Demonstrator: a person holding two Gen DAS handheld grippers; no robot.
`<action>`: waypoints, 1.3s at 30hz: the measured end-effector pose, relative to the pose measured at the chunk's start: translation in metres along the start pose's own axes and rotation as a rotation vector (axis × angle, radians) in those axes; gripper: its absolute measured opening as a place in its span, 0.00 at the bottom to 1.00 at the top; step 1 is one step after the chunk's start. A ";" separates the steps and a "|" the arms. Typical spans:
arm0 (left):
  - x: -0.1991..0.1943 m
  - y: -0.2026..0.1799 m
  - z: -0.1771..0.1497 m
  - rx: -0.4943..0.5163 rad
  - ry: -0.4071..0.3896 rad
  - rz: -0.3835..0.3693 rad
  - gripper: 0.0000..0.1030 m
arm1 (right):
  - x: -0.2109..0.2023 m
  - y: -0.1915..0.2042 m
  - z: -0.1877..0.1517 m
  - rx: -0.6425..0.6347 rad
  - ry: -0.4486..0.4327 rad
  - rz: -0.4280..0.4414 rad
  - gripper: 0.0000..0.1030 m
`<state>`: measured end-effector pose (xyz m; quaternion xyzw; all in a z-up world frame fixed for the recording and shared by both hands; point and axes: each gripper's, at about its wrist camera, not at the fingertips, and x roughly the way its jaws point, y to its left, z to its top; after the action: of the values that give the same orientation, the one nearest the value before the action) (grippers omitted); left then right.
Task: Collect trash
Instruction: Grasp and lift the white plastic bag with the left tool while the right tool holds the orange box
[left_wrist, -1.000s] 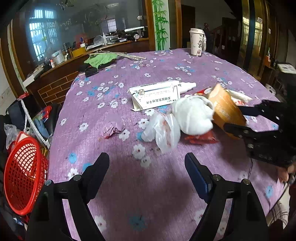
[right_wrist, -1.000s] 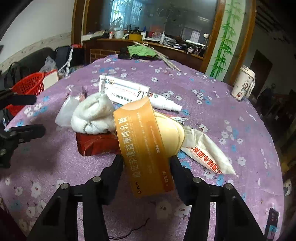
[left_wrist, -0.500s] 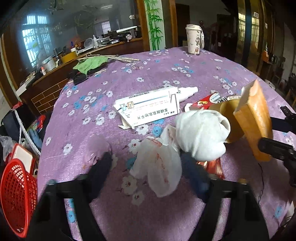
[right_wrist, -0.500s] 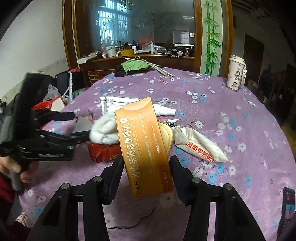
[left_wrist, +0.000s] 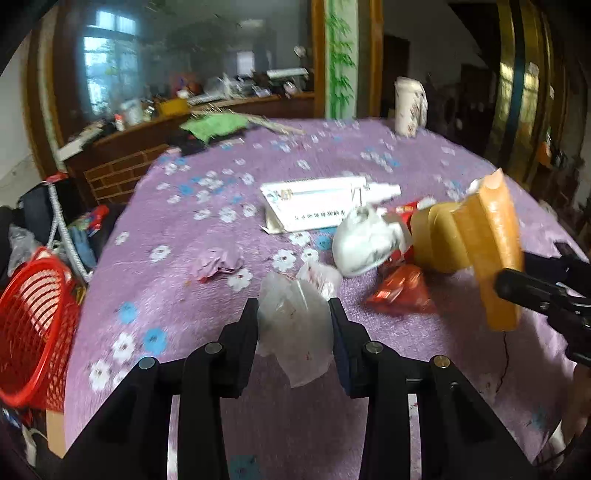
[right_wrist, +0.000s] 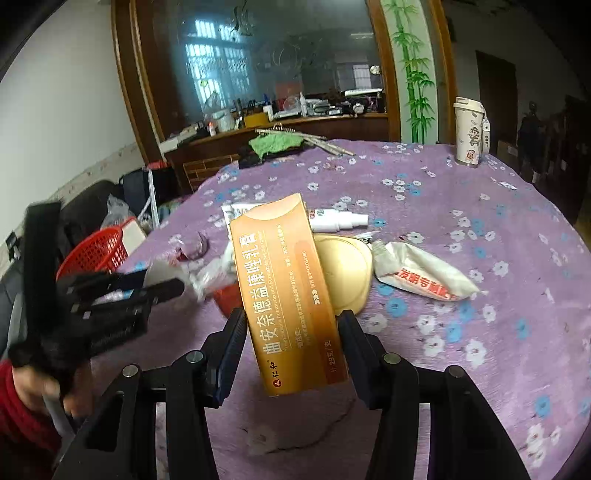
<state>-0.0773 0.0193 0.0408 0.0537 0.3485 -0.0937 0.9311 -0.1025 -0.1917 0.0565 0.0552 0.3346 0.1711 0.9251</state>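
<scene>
While both tools carry loads, I judge collection barely begun: left tool (left_wrist: 293, 317) has just closed, clamped on clear plastic bag (left_wrist: 295, 332); right tool (right_wrist: 291, 332) clamped on orange medicine box (right_wrist: 288, 295). Red basket (left_wrist: 33, 325) waits beside tabletop (left_wrist: 184, 295). White wad (left_wrist: 364, 242), red wrapper (left_wrist: 400, 291), tube (right_wrist: 421, 275) remain. Both tools angle downward.

Bare tablecloth (left_wrist: 207, 306) beside trash pile (left_wrist: 369, 243)

Dim daylit interior; light enters through window (right_wrist: 207, 70) reflected in glass; left wrist view motion-blurred throughout, right wrist view sharper; fisheye bending and dark vignetting at corners
</scene>
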 end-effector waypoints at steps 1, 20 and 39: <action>-0.005 0.000 -0.002 -0.009 -0.021 0.007 0.34 | 0.000 0.002 0.000 0.006 -0.011 0.004 0.54; -0.029 0.010 -0.009 -0.091 -0.146 0.034 0.34 | 0.013 0.010 -0.009 0.012 -0.043 -0.046 0.54; 0.010 0.035 -0.010 -0.180 0.164 -0.111 0.59 | 0.015 0.010 -0.010 -0.004 -0.032 -0.030 0.54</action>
<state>-0.0685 0.0532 0.0280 -0.0420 0.4327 -0.1084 0.8940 -0.1008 -0.1768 0.0424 0.0511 0.3199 0.1570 0.9329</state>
